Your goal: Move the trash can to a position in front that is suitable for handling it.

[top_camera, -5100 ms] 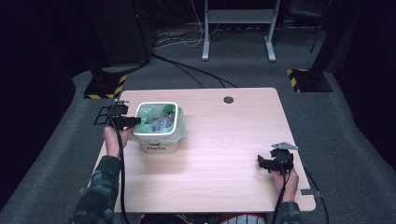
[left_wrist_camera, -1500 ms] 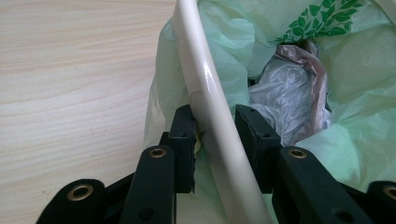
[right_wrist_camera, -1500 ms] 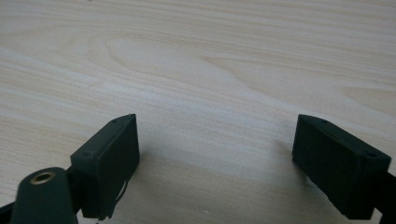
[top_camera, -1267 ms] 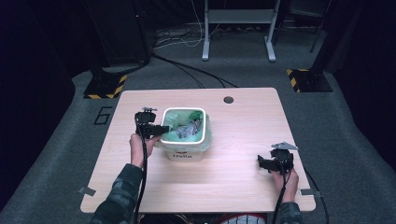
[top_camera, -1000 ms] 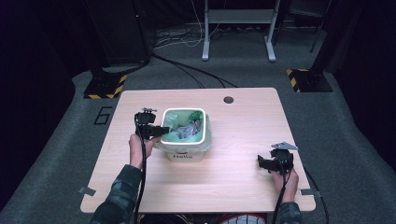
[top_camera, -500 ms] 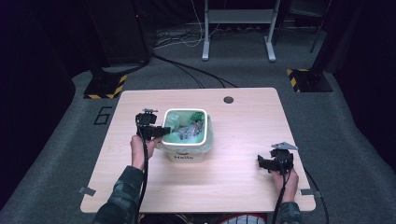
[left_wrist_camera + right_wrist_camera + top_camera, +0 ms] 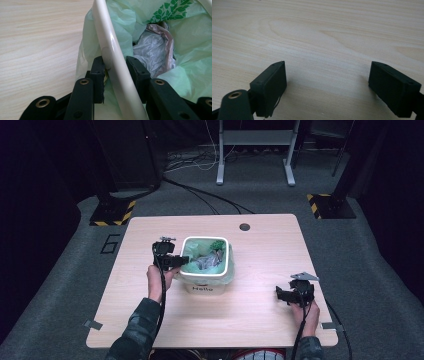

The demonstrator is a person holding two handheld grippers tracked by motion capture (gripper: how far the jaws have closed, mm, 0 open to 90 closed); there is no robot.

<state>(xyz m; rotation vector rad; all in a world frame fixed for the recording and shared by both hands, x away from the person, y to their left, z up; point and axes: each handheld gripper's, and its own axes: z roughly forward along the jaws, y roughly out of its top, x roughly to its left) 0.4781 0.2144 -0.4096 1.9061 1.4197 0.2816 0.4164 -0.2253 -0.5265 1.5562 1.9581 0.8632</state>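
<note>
Clamping the white rim of the small lined waste bin (image 7: 206, 265) near the middle of the wooden table (image 7: 260, 320), the left gripper (image 7: 176, 261) has its jaws tight on it, while the right gripper (image 7: 286, 295) rests wide open and empty over the bare near-right tabletop.

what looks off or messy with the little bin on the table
Nothing is spilled or damaged. The small white bin stands upright on the table, its green liner folded over the rim and crumpled wrappers inside. The left gripper clamps the rim; the right gripper sits open and apart.
</note>
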